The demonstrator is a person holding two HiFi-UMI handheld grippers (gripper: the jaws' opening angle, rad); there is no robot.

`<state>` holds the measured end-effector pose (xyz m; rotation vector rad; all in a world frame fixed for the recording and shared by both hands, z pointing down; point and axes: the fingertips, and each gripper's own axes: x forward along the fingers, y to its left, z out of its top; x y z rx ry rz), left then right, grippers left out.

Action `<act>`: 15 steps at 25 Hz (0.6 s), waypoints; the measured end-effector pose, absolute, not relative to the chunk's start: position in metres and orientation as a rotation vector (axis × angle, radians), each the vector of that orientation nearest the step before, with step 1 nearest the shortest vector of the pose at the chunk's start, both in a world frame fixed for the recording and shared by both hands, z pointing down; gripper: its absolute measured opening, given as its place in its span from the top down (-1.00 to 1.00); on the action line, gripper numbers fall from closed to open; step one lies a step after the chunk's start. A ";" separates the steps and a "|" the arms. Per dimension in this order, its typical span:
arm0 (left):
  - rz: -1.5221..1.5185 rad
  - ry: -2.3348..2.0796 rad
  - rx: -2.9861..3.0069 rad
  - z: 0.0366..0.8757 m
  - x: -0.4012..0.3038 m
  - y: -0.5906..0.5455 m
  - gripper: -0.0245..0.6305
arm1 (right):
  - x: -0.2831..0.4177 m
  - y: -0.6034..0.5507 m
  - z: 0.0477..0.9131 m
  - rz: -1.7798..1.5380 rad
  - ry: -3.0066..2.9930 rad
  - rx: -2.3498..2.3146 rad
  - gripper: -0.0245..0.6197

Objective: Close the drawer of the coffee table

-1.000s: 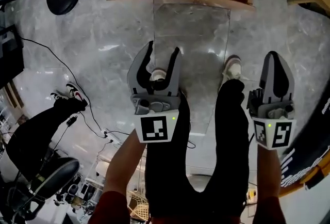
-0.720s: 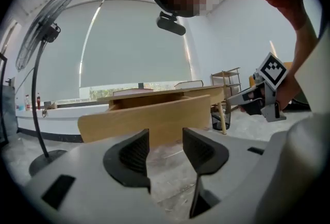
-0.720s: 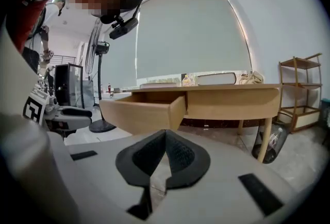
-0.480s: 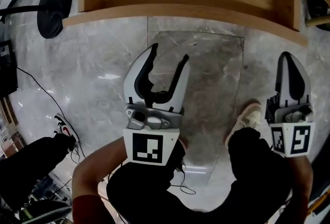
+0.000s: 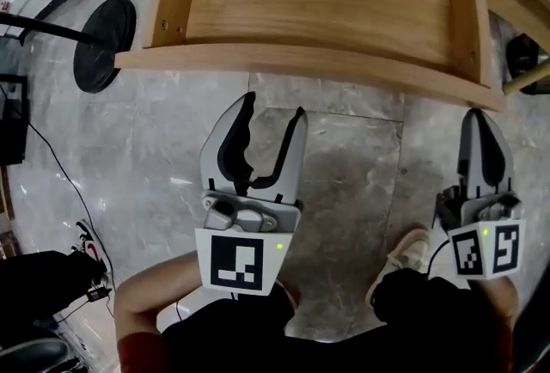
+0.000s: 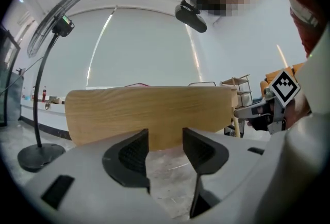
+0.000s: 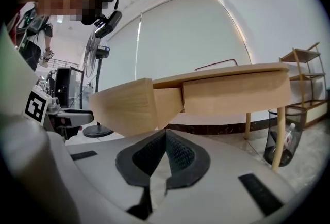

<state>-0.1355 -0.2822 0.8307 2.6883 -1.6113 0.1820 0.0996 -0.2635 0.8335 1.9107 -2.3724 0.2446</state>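
The coffee table's wooden drawer (image 5: pixel 318 6) stands pulled out, its empty inside facing up and its front panel (image 5: pixel 301 66) nearest me. In the left gripper view that panel (image 6: pixel 149 114) fills the middle, straight ahead of the jaws. My left gripper (image 5: pixel 273 115) is open, just short of the panel's middle, with nothing between its fingers. My right gripper (image 5: pixel 483 115) is shut and empty, below the panel's right end. The right gripper view shows the drawer (image 7: pixel 131 107) sticking out from the table (image 7: pixel 232 89).
A fan's black round base (image 5: pixel 103 32) and pole stand left of the drawer on the grey marble floor. A wire waste bin (image 7: pixel 282 138) sits by a table leg (image 7: pixel 278 135) on the right. My shoe (image 5: pixel 404 255) is below. A cable runs at the left.
The view has closed in on the drawer, which now fills the top. Both grippers have moved forward to its front panel. Their jaw states look unchanged.
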 end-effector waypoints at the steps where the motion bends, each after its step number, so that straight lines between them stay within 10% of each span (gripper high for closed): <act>1: 0.172 -1.619 2.682 0.829 -0.135 -0.282 0.33 | 0.100 -0.263 0.829 0.246 -2.377 1.929 0.93; 15: 0.182 -1.740 2.594 0.827 -0.142 -0.288 0.33 | 0.090 -0.257 0.814 0.281 -2.424 1.948 0.94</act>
